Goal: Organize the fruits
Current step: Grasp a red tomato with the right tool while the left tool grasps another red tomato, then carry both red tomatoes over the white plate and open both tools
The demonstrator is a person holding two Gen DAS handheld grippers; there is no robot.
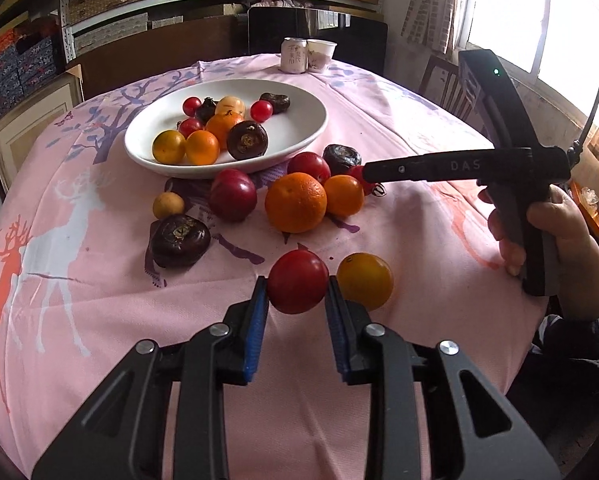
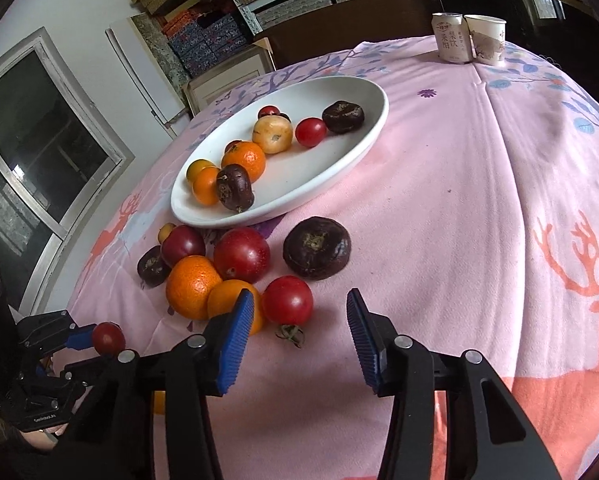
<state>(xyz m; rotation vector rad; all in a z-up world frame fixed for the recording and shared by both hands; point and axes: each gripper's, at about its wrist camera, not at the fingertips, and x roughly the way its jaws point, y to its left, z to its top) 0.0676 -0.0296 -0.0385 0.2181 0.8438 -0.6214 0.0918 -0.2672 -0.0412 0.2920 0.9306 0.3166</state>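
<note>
Left wrist view: left gripper (image 1: 297, 300) closed around a red cherry tomato (image 1: 298, 281), blue pads touching both its sides, the fruit apparently just above the pink tabletop (image 1: 99, 280). Yellow-orange fruit (image 1: 364, 280) just beside it, on the side away from the white plate (image 1: 299, 136). Loose pile of an orange (image 1: 295, 201), red plums and dark fruits between the held tomato and the plate, which already carries small oranges, cherry tomatoes and dark fruits. Right gripper seen side-on near the pile; its opening impossible to judge here.

Right wrist view: right gripper (image 2: 299, 334) spread wide, holding nothing, poised just short of a second red tomato (image 2: 287, 299) at the pile's near edge, a detached green stem (image 2: 290, 334) beside it. Plate beyond the pile.

Step in hand, by judgement: carrying the gripped tomato to the plate. Next move calls for lifting over the pile, releasing on a bare patch of plate; then closing the right gripper on the second tomato.
</note>
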